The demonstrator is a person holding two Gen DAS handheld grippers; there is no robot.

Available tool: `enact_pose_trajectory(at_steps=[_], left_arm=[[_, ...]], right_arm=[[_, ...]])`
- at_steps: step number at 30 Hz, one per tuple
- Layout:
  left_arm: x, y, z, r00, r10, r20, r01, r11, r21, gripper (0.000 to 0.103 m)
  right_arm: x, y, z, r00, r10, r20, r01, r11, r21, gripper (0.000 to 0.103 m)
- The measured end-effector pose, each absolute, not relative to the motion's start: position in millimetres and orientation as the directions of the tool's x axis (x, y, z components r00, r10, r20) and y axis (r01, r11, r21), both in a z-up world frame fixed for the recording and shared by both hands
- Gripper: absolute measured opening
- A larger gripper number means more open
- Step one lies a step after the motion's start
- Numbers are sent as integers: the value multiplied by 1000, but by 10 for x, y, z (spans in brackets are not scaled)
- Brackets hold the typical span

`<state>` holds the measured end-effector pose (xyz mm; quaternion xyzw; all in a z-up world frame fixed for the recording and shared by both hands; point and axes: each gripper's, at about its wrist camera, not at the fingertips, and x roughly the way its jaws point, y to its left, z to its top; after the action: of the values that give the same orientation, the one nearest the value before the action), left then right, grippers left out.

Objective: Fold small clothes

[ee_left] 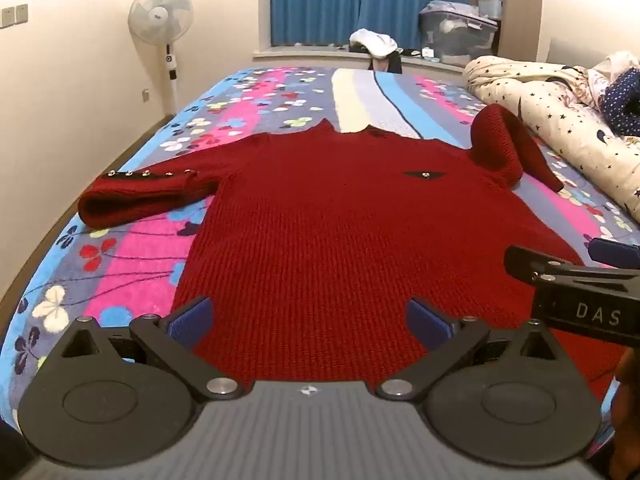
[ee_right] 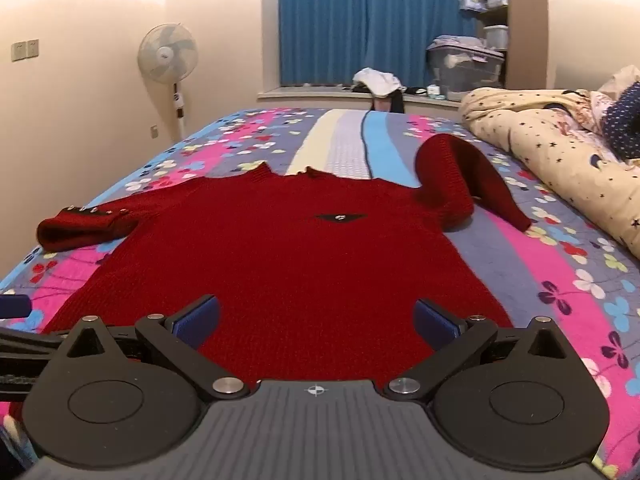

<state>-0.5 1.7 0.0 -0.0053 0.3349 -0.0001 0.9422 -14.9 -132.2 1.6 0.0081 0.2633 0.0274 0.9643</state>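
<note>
A dark red knit sweater [ee_left: 320, 216] lies flat, front up, on the bed, neck pointing away from me; it also shows in the right wrist view [ee_right: 280, 256]. Its left sleeve [ee_left: 136, 196] lies out to the side with a row of small studs. Its right sleeve [ee_left: 504, 148] is bunched up and folded back near the shoulder. My left gripper [ee_left: 310, 320] is open and empty over the sweater's hem, left of centre. My right gripper [ee_right: 316, 322] is open and empty over the hem further right, and its body shows at the right edge of the left wrist view [ee_left: 580, 292].
The bed has a striped floral cover [ee_right: 560, 272]. A rolled star-print quilt [ee_left: 560, 112] lies along the bed's right side. A standing fan [ee_left: 162, 24] is by the left wall. A windowsill with clothes [ee_left: 374, 44] and storage boxes [ee_left: 456, 32] is beyond the bed.
</note>
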Motion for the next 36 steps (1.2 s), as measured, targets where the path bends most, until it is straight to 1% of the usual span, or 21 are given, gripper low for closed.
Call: enact_pose_trajectory(at_steps=[3,6,7,10,15,25,36], left_arm=[[-37,102,-12,779,-18,-627,-6,999,-37,102],[5,92,-39,764,6,-645,-16,1000,-9,102],[21,39,-23,762,18,-647,-19,1000,5,102],[13,32,-32,768,18,-640,-23,1000,1,102],[31,3,-26,765,11,-644,-16,1000,-2,102],[34,-11,3,777,-4,-630,-2,1000,-9,102],[-9,-81,18,800,-2,-600,5,1000,4,102]], right_arm=[[-116,-1335,20,855,43,-518,-29,999,36,99],[-88,-1186,25,853,30,-521,-35,999,1,99],[-95,-1225,2,854,59,-518,-62,998,11,98],[-160,-1288,-62,858,79,-508,-76,997,27,98],[-110,-1282,-30,842,83,-533,-78,996,31,98],[-114,-1265,-36,843,80,-532,-74,997,33,94],[-119,-1322,-16,846,95,-525,-74,995,60,94]])
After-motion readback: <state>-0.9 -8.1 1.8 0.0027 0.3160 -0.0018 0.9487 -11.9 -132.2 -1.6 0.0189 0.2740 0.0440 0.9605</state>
